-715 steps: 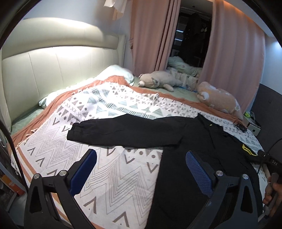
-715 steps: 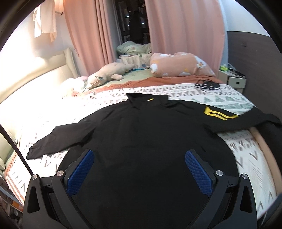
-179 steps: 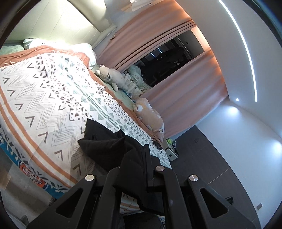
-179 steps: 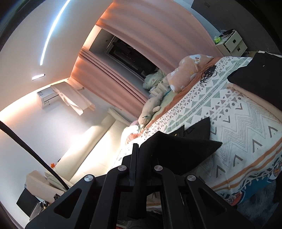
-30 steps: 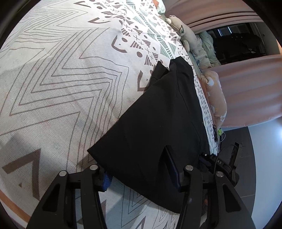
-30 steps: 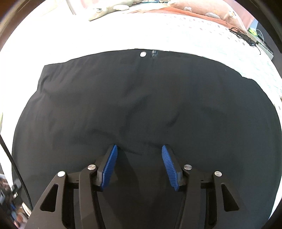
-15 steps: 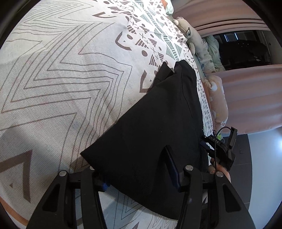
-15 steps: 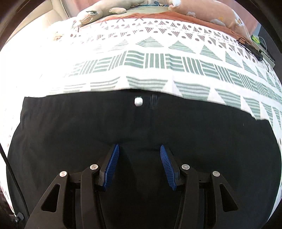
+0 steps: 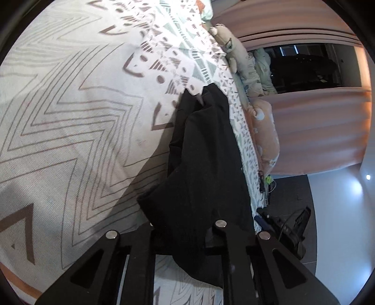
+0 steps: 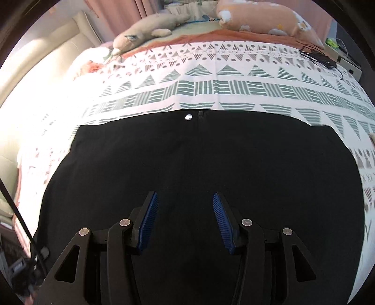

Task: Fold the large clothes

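A black garment point(image 10: 199, 164) lies folded flat on the patterned bedspread point(image 10: 211, 91), with a small white snap point(image 10: 188, 117) at its far edge. My right gripper point(image 10: 185, 201) hovers over the garment's near half with its blue-padded jaws apart and nothing between them. In the left wrist view my left gripper point(image 9: 185, 234) is shut on the garment's near left corner point(image 9: 199, 178) and lifts that edge off the bedspread point(image 9: 70, 117); the fabric hides the pads.
Two plush toys point(image 10: 150, 25) point(image 10: 267, 16) lie at the far side of the bed. A black cable and charger point(image 10: 318, 56) sit at the far right. Pink curtains point(image 9: 316, 126) hang beyond. The padded headboard point(image 10: 46, 58) is at the left.
My left gripper has closed on the garment's corner and raised it. My right gripper has pulled back and up, so more bedspread shows beyond the garment.
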`<state>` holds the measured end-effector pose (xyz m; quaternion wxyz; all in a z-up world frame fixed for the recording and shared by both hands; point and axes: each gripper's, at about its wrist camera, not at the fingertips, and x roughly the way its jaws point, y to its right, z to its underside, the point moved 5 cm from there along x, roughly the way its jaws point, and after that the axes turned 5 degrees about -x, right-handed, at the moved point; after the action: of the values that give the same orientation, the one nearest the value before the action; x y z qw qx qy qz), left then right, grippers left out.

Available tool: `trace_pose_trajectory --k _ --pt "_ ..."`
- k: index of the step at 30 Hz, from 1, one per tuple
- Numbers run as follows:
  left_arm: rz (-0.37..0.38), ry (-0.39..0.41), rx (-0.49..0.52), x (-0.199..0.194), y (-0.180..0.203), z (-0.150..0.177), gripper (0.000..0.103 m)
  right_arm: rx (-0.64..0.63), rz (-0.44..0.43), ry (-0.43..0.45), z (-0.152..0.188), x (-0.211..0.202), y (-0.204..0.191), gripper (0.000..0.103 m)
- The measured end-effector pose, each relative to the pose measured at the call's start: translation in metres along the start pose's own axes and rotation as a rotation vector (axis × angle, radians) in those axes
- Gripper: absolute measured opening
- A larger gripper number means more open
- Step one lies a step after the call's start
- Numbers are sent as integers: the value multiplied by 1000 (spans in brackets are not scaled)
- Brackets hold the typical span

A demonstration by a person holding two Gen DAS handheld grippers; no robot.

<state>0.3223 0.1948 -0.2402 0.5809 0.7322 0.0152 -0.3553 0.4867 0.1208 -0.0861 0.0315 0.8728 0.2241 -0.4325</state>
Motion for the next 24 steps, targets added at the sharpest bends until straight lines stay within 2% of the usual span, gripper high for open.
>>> trace_pose_trajectory --k 3,7,16,24 --pt "-7 13 16 -7 7 2 13 21 -30 4 16 -42 15 47" --pt "-7 35 60 -20 18 10 13 10 -62 12 42 -70 10 47" --pt "15 90 53 -64 16 6 12 27 -139 18 108 -129 7 47" --pt "41 124 81 -91 20 2 11 111 -229 6 135 -132 4 47"
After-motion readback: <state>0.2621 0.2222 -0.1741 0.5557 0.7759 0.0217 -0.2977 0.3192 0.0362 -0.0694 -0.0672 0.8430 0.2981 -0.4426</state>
